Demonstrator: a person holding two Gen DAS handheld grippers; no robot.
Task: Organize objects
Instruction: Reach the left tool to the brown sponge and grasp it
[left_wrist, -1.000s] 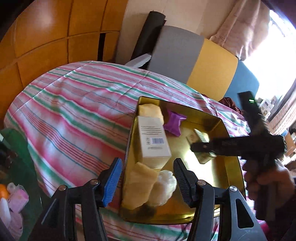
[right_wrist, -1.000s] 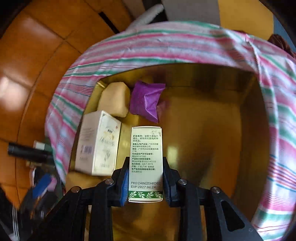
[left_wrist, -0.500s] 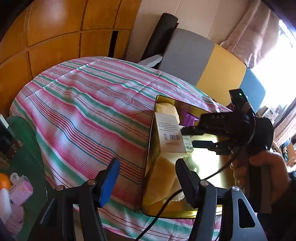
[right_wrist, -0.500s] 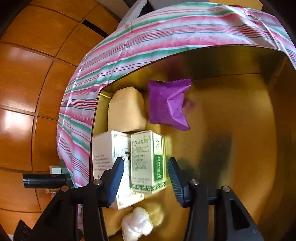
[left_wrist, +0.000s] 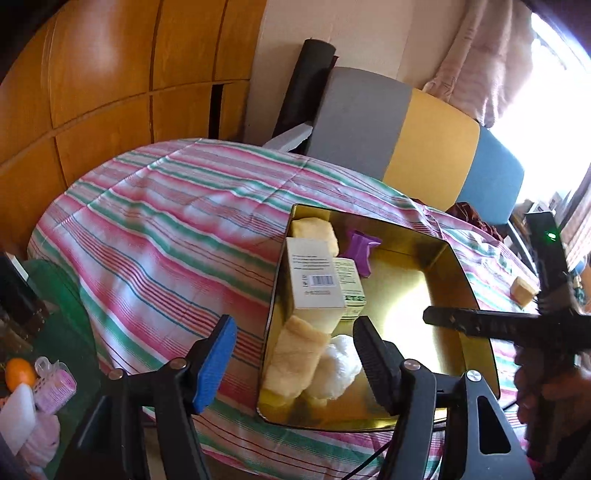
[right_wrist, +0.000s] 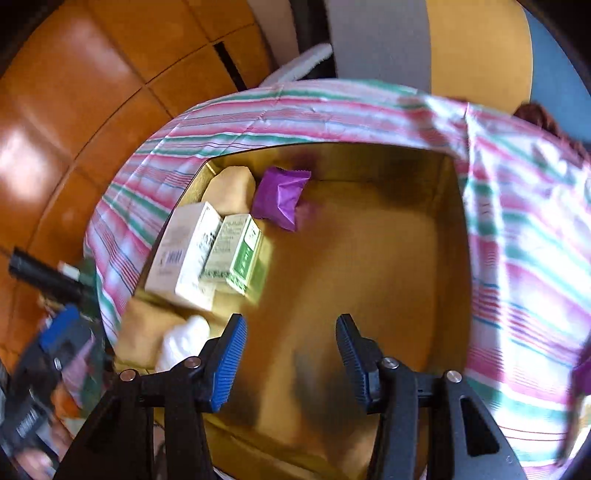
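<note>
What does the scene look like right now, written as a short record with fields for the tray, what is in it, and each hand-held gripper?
tray: gold tray on the striped cloth
boxes: white box and green box side by side at the tray's left wall
other contents: purple sachet, yellow sponges, white ball
outside tray: small yellow block on the cloth
left hand-held gripper: open, empty
right hand-held gripper: jaws just opened, nothing between them, above the tray floor
</note>
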